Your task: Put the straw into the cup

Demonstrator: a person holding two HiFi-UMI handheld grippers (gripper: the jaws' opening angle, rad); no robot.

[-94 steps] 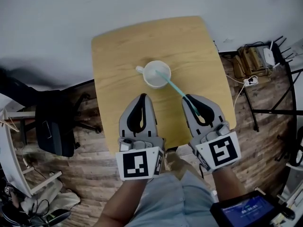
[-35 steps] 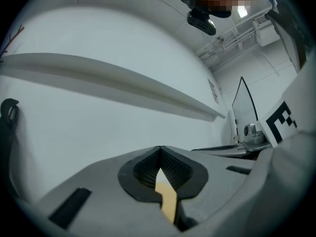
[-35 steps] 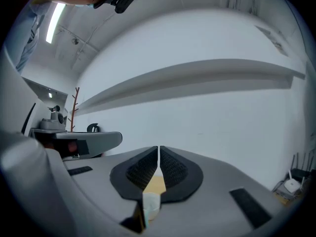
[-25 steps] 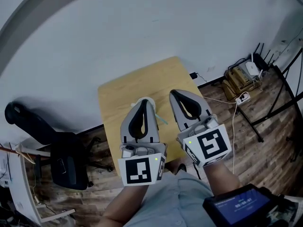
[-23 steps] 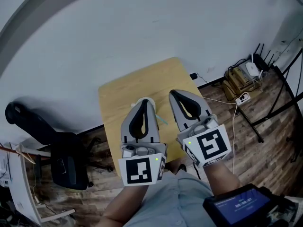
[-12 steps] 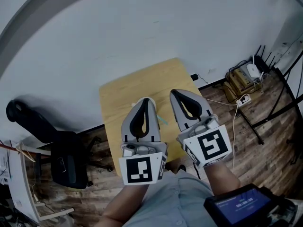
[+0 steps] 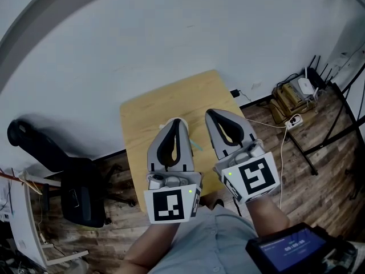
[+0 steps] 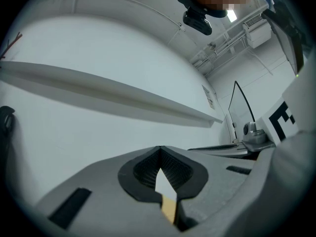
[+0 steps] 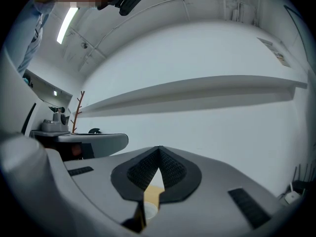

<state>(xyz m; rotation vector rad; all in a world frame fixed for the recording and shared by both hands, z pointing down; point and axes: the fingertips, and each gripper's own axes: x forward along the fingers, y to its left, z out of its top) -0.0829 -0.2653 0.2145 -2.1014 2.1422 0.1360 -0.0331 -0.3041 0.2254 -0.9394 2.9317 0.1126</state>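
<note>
Both grippers hang above the table [image 7: 149,108], side by side; the left gripper [image 7: 177,121] has its jaws clenched on nothing, only a strip of tabletop showing past them; the right gripper [image 7: 213,112] is likewise closed and empty. The cup [image 7: 170,121] sits on the table, mostly hidden behind the left gripper; a short teal piece of the straw [image 7: 196,146] shows between the two grippers, apparently leaning out of the cup, though its foot is hidden. The task looks finished. The step is a clean retreat: hold both grippers high and level; draw them back toward the body, never sideways across the leaning straw; check that the cup stays upright.
</note>
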